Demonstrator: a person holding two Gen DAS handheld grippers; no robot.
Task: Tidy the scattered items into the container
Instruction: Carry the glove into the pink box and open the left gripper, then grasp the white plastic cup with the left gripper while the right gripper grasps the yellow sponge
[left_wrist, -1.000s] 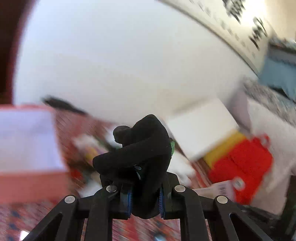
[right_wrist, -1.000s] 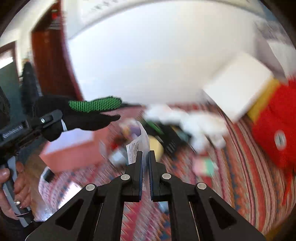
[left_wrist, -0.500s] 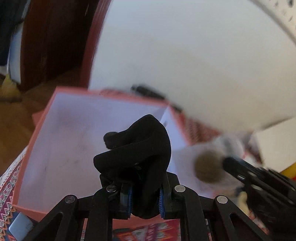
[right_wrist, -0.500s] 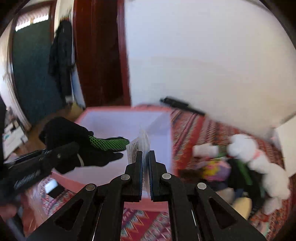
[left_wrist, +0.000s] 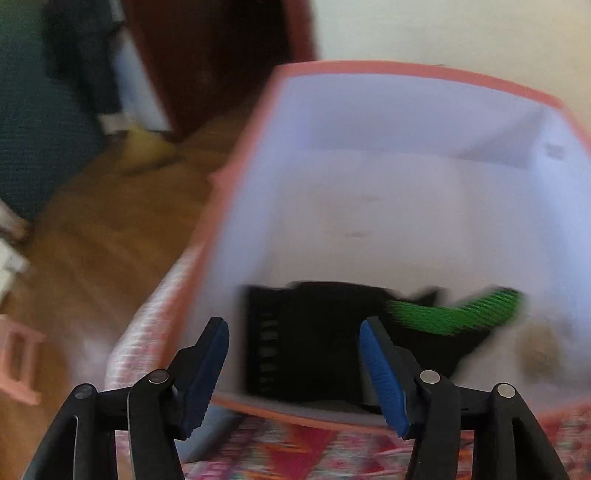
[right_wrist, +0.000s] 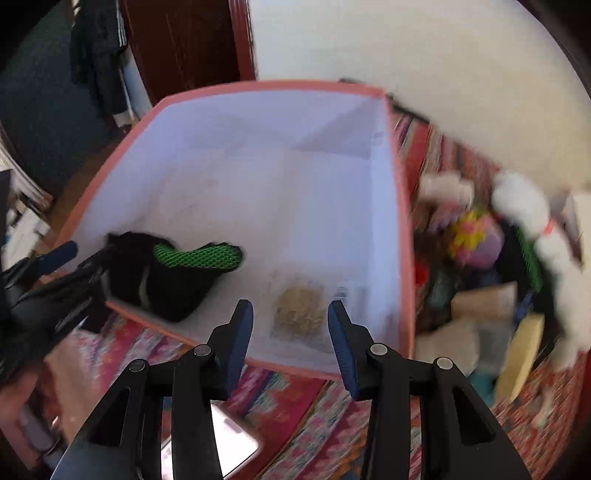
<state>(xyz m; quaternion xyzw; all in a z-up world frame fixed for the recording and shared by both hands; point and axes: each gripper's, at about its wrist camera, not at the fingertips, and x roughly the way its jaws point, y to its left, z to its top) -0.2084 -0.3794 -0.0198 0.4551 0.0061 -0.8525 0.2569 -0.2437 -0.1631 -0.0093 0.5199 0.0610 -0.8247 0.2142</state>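
Jaws of the left gripper (left_wrist: 293, 341) are seen spread wide, with nothing between the blue pads (left_wrist: 210, 354); those of the right gripper (right_wrist: 290, 325) are likewise spread and nothing is gripped. Both tools are held above the near rim of the pink-edged container (left_wrist: 406, 70), whose white lining is shown in both views. A black glove with a green mesh finger (left_wrist: 351, 332) is seen inside the container, at its near left corner as viewed from the right wrist (right_wrist: 177, 273), though the outline is blurred in the left view. A clear packet with a brownish content (right_wrist: 301, 314) is seen lying flat on the container floor, just beyond the right gripper's pads (right_wrist: 240, 332) and beside the glove without touching it. The container is set on a red patterned rug (right_wrist: 295, 398). To its right, outside it, a heap of scattered items is made out: a white plush toy (right_wrist: 532, 214), a pink and yellow soft item (right_wrist: 476, 236) and a tan box (right_wrist: 484, 299), all blurred. A flat silvery object (right_wrist: 229, 443) is seen on the rug beneath the right gripper. Wooden flooring (left_wrist: 110, 221) is visible left of the container
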